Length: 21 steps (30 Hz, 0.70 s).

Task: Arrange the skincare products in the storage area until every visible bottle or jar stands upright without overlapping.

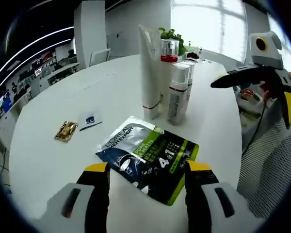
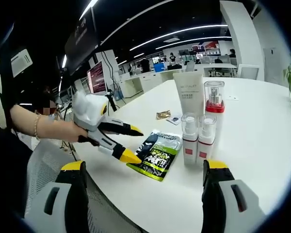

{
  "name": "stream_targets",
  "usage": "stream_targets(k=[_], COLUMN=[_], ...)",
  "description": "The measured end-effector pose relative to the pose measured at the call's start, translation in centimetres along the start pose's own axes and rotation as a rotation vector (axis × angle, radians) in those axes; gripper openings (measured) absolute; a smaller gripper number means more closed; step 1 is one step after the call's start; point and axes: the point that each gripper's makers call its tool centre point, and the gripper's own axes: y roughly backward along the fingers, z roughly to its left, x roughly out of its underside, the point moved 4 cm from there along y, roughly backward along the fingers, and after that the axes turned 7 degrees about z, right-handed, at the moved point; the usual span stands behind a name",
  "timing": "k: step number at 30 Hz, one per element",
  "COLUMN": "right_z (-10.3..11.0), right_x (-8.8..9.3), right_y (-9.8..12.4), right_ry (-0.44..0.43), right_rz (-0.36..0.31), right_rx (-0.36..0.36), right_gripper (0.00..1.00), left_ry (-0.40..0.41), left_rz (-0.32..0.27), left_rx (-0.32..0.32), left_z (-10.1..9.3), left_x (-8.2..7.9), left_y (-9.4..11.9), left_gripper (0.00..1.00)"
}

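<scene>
Left tongs (image 1: 146, 174) gape wide over the flat L'Oréal sachet pack (image 1: 148, 158) on the white table (image 1: 48, 145); right tongs (image 2: 148, 167) also apart, holding nothing. Tube (image 1: 149, 73), pump bottle (image 1: 169, 53) and two spray bottles (image 1: 178, 94) stand upright just behind. Best pinch the pack's edge. The right gripper view adds a gold sachet (image 2: 163, 114)

White plastic left gripper (image 2: 131, 143) at centre left of the right gripper view, black jaws with yellow tips, right gripper (image 1: 223, 81) at upper right of the left gripper view, thin black cable, beaded bracelet (image 2: 36, 126) on wrist
</scene>
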Motion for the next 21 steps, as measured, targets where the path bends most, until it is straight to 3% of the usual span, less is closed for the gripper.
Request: stream_targets(k=[4, 8, 13, 21], right_z=[0.0, -0.1, 0.0, -0.1], right_x=[0.0, 0.1, 0.1, 0.3], right_y=[0.0, 0.0, -0.1, -0.2], right_ry=[-0.003, -0.005, -0.008, -0.015], right_rz=[0.001, 0.002, 0.006, 0.010], right_rx=[0.002, 0.005, 0.005, 0.007], right_gripper=[1.00, 1.00, 1.00, 1.00], left_ry=[-0.057, -0.106, -0.173, -0.182], left_rz=[0.058, 0.083, 0.177, 0.190], left_rx=[0.070, 0.100, 0.133, 0.170], left_z=[0.0, 0.5, 0.9, 1.3], left_x=[-0.2, -0.5, 0.2, -0.1], left_y=[-1.1, -1.8, -2.8, -3.6], left_gripper=[0.69, 0.70, 0.75, 0.78])
